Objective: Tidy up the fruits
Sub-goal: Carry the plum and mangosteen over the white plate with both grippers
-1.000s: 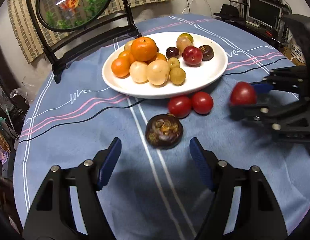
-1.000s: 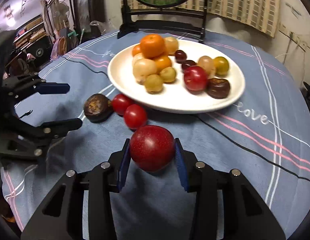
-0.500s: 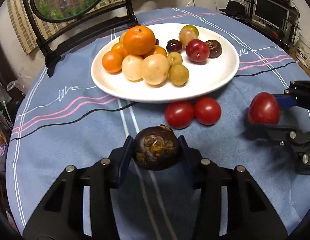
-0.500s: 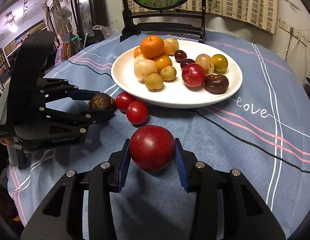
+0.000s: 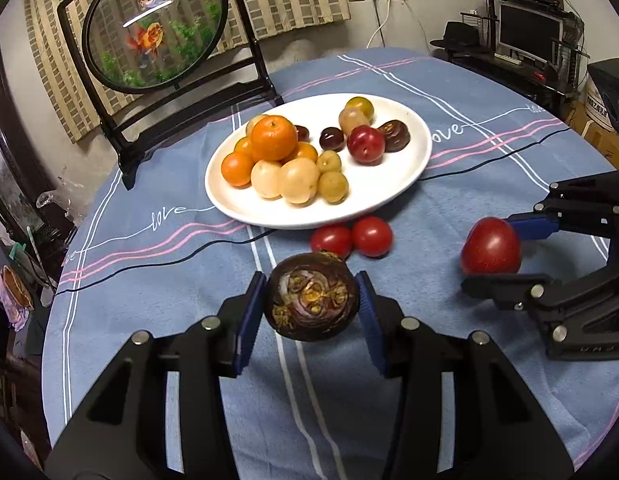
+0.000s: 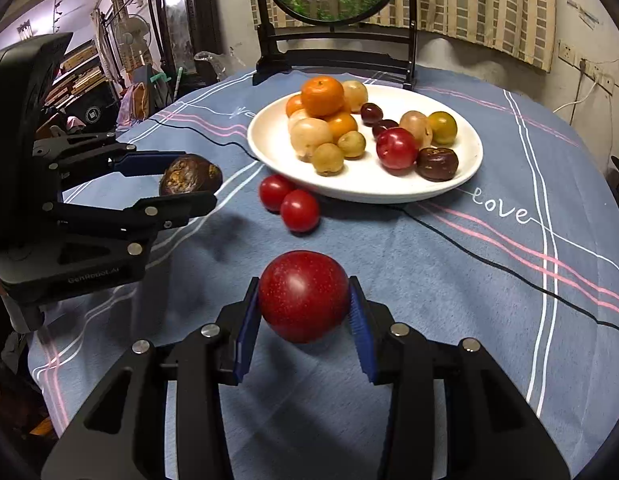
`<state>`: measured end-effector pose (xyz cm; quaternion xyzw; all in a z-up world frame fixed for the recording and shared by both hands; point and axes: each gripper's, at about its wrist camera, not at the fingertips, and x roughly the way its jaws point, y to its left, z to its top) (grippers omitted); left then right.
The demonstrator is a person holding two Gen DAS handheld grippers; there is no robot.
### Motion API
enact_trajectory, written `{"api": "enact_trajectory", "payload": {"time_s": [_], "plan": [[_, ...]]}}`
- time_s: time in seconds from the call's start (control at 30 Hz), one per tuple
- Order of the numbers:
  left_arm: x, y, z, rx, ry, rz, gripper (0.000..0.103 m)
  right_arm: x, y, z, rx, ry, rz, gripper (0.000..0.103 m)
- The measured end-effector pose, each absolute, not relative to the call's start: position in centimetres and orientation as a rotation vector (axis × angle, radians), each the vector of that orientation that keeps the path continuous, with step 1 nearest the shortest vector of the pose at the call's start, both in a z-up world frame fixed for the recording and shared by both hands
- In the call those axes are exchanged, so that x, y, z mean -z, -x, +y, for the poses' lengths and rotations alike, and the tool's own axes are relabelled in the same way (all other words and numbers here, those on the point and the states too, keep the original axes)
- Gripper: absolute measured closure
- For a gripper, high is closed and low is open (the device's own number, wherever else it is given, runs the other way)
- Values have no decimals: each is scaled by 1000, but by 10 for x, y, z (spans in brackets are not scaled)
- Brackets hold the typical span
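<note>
I have L gripper (image 5: 311, 310) clamped on dark mangosteen (image 5: 311, 298), R gripper (image 6: 303, 306) clamped on red plum (image 6: 304, 295), both off the cloth

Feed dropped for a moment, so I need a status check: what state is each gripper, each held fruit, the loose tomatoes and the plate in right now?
left gripper: shut on the dark round fruit, lifted off the cloth.
right gripper: shut on the red plum.
two red tomatoes: loose on the tablecloth, touching, beside the plate.
white plate: holding piled fruit, space free on its near side.
</note>
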<state>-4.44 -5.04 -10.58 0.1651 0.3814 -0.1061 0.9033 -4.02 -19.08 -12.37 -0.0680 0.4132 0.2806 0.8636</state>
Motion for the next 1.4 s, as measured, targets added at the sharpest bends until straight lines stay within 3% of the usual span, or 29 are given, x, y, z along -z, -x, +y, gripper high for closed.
{"api": "enact_trajectory", "payload": {"time_s": [1.0, 1.4], "plan": [[87, 30, -43, 205, -332, 762, 57, 116, 40, -183, -624, 165, 866, 61], [42, -34, -51, 158, -303, 681, 57, 62, -23, -197, -553, 141, 762, 61]]}}
